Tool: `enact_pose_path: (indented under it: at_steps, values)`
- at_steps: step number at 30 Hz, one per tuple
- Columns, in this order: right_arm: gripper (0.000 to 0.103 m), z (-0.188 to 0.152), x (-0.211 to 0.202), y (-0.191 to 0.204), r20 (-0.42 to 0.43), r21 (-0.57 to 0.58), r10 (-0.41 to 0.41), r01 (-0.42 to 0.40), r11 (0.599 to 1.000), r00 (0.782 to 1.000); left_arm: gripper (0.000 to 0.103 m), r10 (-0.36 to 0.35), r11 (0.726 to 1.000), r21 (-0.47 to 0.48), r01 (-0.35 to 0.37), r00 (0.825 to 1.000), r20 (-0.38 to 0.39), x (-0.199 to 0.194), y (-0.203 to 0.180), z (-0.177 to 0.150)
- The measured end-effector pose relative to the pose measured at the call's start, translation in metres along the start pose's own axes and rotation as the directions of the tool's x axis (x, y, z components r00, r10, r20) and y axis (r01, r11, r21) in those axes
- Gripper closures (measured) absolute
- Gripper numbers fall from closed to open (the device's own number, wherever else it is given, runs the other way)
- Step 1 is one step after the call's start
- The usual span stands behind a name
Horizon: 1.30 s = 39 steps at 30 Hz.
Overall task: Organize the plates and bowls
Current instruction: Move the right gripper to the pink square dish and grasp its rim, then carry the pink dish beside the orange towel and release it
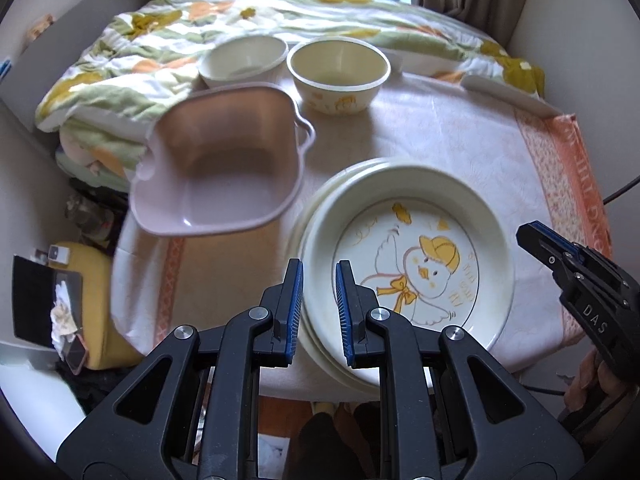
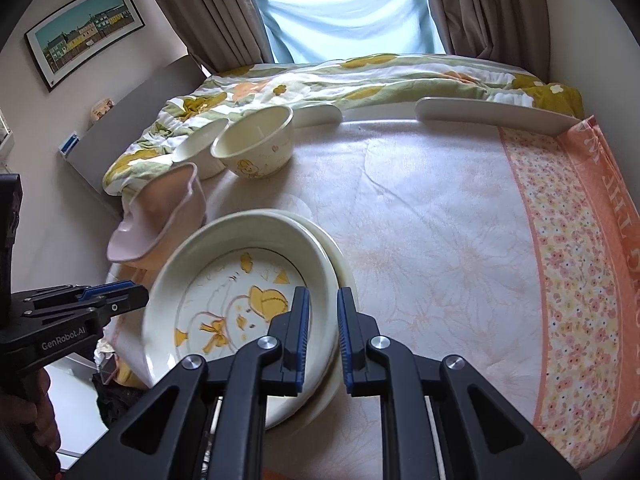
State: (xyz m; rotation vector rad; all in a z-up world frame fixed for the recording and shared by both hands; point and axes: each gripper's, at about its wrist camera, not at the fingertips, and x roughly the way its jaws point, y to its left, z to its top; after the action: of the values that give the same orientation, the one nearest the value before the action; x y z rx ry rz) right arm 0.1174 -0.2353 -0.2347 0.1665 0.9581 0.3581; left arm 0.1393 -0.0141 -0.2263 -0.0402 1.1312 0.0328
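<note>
Behind the stacked plates (image 1: 404, 200), pink bowl (image 1: 216, 168) tilts; two cream bowls (image 1: 338, 76) beyond.

Daylit window (image 2: 348, 4), brown curtains (image 2: 208, 12), framed picture (image 2: 84, 32) on pale wall, floral quilt (image 2: 320, 80).

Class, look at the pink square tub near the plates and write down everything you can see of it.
The pink tub is square with rounded corners, a thin flared rim and a small loop handle on a side. It looks like smooth matt plastic, and it is empty. It sits tilted, its opening tipped towards the cameras, at the edge of the cloth-covered surface beside the flowered quilt. It stands in front of two cream bowls and left of the plates. Neither claw touches it.
</note>
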Motion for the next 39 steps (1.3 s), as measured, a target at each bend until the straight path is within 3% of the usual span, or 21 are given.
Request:
enact_pose_path:
  at_steps: [2,3,4,5,6,7,8,9,13,16,20,24,28,35,39]
  values:
    - [0.090,0.011,-0.008,0.002,0.002,-0.011,0.009,-0.009,1.000,1.000,0.087,0.045,0.999,-0.027,-0.044,0.998,0.037,-0.017,0.008,0.004]
    - [0.085,0.017,-0.012,0.004,0.002,-0.021,0.018,-0.018,1.000,1.000,0.083,0.076,0.996,-0.046,-0.073,0.996,0.055,-0.027,0.014,0.006]
    - [0.078,0.023,-0.017,0.007,0.006,-0.035,0.038,-0.038,0.999,0.999,0.063,0.092,0.994,-0.063,-0.088,0.994,0.065,-0.034,0.019,0.007]
    - [0.054,0.029,-0.023,0.010,0.016,-0.050,0.061,-0.060,0.997,0.998,0.044,0.107,0.991,-0.084,-0.101,0.991,0.076,-0.041,0.026,0.009]
    - [0.023,0.035,-0.027,0.012,0.029,-0.066,0.083,-0.081,0.995,0.996,0.005,0.118,0.988,-0.107,-0.108,0.988,0.097,-0.048,0.032,0.010]
    - [0.009,0.041,-0.033,0.016,0.050,-0.087,0.106,-0.102,0.991,0.993,0.000,0.130,0.984,-0.141,-0.109,0.979,0.154,-0.061,0.042,0.008]
    - [0.000,0.045,-0.038,0.020,0.069,-0.107,0.117,-0.109,0.988,0.991,0.000,0.135,0.981,-0.162,-0.103,0.971,0.198,-0.071,0.052,0.008]
    - [0.000,0.049,-0.040,0.025,0.083,-0.127,0.123,-0.112,0.986,0.989,0.000,0.128,0.981,-0.169,-0.092,0.967,0.219,-0.076,0.060,0.009]
    - [0.000,0.065,-0.032,0.046,0.092,-0.165,0.159,-0.142,0.976,0.983,0.000,-0.016,0.979,-0.198,0.052,0.984,0.178,-0.070,0.098,0.013]
    - [0.000,0.078,-0.008,0.073,-0.031,-0.185,0.146,-0.150,0.971,0.989,0.000,-0.130,0.943,-0.285,0.170,0.979,0.154,-0.055,0.134,0.012]
    - [0.000,0.091,0.017,0.102,-0.081,-0.162,0.154,-0.165,0.973,0.985,0.003,-0.268,0.885,-0.367,0.285,0.958,0.100,-0.022,0.170,0.018]
    - [0.000,0.097,0.060,0.122,-0.152,-0.130,0.094,-0.114,0.985,0.984,0.021,-0.366,0.854,-0.384,0.351,0.930,0.035,0.018,0.187,0.025]
    - [0.001,0.095,0.104,0.127,-0.228,-0.055,0.108,-0.123,0.991,0.968,0.036,-0.418,0.856,-0.351,0.379,0.908,-0.040,0.052,0.189,0.035]
    - [0.029,0.096,0.160,0.137,-0.320,-0.049,0.050,-0.069,0.996,0.946,0.054,-0.444,0.869,-0.304,0.390,0.886,-0.133,0.096,0.189,0.050]
    - [0.050,0.094,0.179,0.138,-0.358,-0.027,0.048,-0.061,0.998,0.933,0.076,-0.425,0.886,-0.284,0.366,0.887,-0.182,0.113,0.187,0.055]
